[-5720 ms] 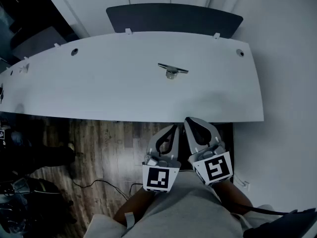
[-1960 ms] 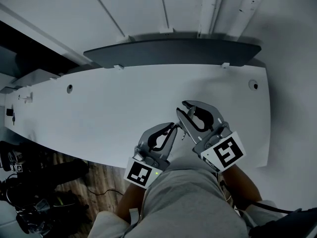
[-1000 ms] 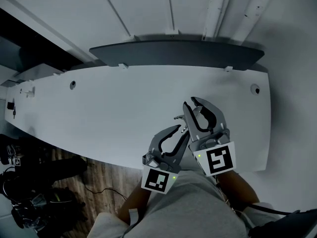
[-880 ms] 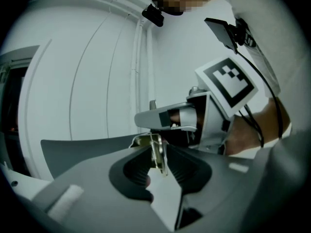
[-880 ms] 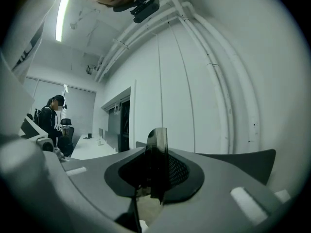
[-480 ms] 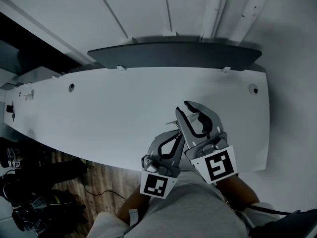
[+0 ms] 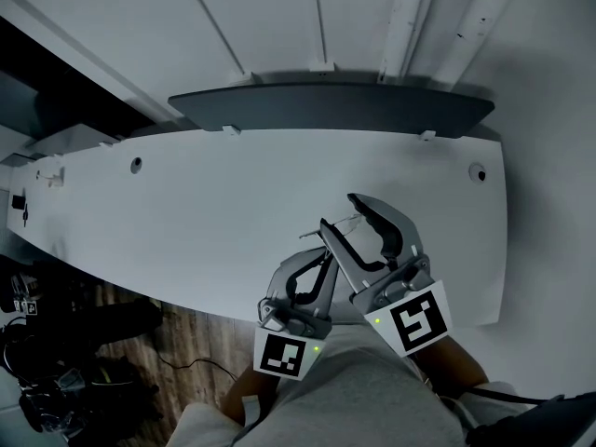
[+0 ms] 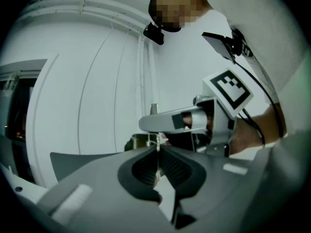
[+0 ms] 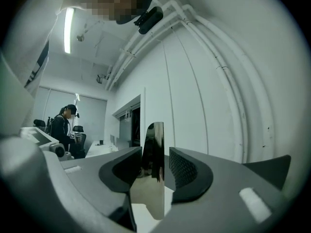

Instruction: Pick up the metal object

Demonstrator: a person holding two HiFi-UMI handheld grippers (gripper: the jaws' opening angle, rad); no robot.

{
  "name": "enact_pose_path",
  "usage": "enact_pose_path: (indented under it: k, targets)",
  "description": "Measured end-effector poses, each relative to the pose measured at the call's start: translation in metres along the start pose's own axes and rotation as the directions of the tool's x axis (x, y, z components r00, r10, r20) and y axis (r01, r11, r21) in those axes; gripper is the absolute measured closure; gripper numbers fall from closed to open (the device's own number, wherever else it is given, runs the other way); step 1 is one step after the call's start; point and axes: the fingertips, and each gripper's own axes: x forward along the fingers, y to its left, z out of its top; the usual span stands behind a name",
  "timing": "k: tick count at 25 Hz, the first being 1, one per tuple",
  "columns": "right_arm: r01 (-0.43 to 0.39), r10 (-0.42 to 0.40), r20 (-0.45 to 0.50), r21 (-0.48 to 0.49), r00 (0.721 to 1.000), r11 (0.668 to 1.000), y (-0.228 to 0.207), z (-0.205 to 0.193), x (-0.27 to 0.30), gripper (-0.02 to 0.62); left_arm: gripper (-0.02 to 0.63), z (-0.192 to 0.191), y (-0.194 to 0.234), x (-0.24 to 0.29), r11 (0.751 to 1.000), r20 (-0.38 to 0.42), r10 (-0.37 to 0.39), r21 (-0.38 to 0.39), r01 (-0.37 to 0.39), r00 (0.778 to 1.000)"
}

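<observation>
Left gripper (image 7: 321,257): jaws together, clamped on a thin edge of the metal object (image 7: 335,223); in the left gripper view the pads meet on a narrow bright strip, with a threaded stub of the same object showing just beyond the tips. Right gripper (image 7: 340,214): jaws apart by a little more than the object's width. In the right gripper view a flat, mirror-bright bar stands upright between the pads. It lies against the pad at that view's left, and a sliver of white wall shows between it and the pad at that view's right. Grip by this gripper is not confirmed; only the one-sided contact is seen. Location of the object: raised clear of the white table (image 7: 233,194), above the table's near right part, between the two sets of tips, which sit close together. In the head view the object appears only as a thin pale line across the right gripper's near jaw; its full form cannot be made out there. The left gripper sits nearer and to the left, the right gripper farther and to the right, both angled toward the far left. A dark curved panel (image 7: 326,110) stands along the table's far edge. Wooden floor (image 7: 186,333) is visible at the near left. A second person (image 9: 63,125) stands in the background of the right gripper view.
</observation>
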Motion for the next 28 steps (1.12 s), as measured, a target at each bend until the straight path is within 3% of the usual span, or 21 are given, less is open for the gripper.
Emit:
enact_pose_path:
  k: [5,8,13,28]
  targets:
    - [-0.062,0.061,0.008,0.076,0.998,0.995,0.010,0.006,-0.023,0.427,0.604,0.014,0.026,-0.010,0.995,0.039,0.093,-0.042,-0.091,0.995]
    - [-0.054,0.056,-0.027,0.082,0.998,0.995,0.008,-0.005,-0.034,0.474,0.604,0.025,0.043,-0.012,0.986,0.070,0.159,-0.058,-0.155,0.985]
    - [-0.025,0.029,-0.046,0.083,0.999,0.996,0.008,-0.014,-0.031,0.592,0.604,0.031,0.044,-0.011,0.981,0.078,0.188,-0.061,-0.184,0.979]
    - [-0.001,0.002,-0.079,0.019,0.997,1.000,0.010,-0.023,-0.024,0.594,0.604,0.026,0.042,-0.010,0.979,0.049,0.197,-0.067,-0.194,0.979]
